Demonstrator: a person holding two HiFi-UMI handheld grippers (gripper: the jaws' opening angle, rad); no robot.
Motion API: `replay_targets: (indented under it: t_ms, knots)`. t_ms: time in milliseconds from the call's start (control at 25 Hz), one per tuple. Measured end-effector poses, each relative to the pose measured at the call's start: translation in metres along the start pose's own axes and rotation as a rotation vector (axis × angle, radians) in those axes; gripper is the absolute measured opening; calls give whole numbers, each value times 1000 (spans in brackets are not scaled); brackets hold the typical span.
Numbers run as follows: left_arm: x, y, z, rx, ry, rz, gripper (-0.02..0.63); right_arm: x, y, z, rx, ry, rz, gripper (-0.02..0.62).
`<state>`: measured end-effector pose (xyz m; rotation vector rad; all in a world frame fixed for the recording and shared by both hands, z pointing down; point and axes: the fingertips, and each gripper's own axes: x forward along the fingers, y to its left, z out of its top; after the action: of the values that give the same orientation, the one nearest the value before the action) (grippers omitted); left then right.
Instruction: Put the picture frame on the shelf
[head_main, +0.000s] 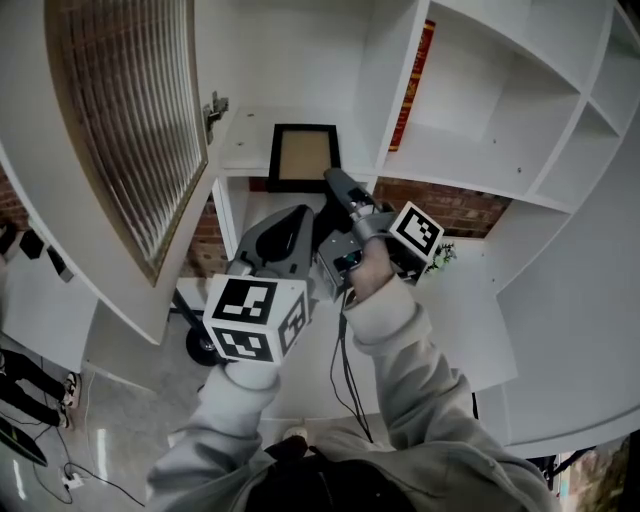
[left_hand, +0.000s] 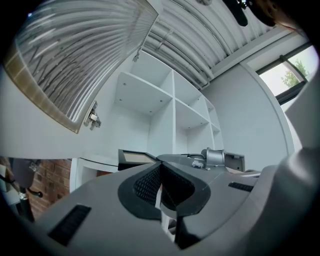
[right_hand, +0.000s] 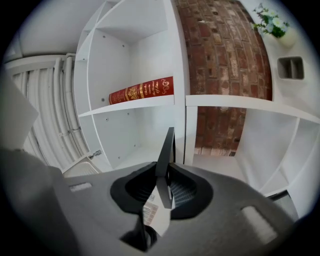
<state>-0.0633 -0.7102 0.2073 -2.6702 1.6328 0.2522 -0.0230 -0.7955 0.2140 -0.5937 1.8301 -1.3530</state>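
The picture frame (head_main: 303, 155), black with a tan inside, stands in a white shelf compartment (head_main: 245, 150) in the head view. My right gripper (head_main: 336, 182) is shut on the frame's lower right edge. In the right gripper view the frame (right_hand: 165, 150) shows edge-on as a thin black strip pinched between the jaws of the right gripper (right_hand: 165, 175). My left gripper (head_main: 298, 218) hangs just below the frame, shut, with nothing in it. From the left gripper (left_hand: 161, 176) view, the frame (left_hand: 132, 157) lies beyond the closed jaws.
An open cabinet door with ribbed glass (head_main: 130, 120) hangs at the left, its hinge (head_main: 215, 108) near the frame. A red book (head_main: 413, 85) stands in the neighbouring compartment. A small flower pot (head_main: 440, 258) sits by the brick wall (head_main: 450, 205).
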Motion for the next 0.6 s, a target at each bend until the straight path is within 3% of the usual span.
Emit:
replay_targets:
  t_ms: [240, 600]
  knots:
    - [4, 5, -3, -3, 6, 2, 3, 5, -5, 6, 70, -54, -33, 69]
    - [8, 11, -3, 2, 2, 11, 3, 16, -8, 20, 88, -141, -115, 69]
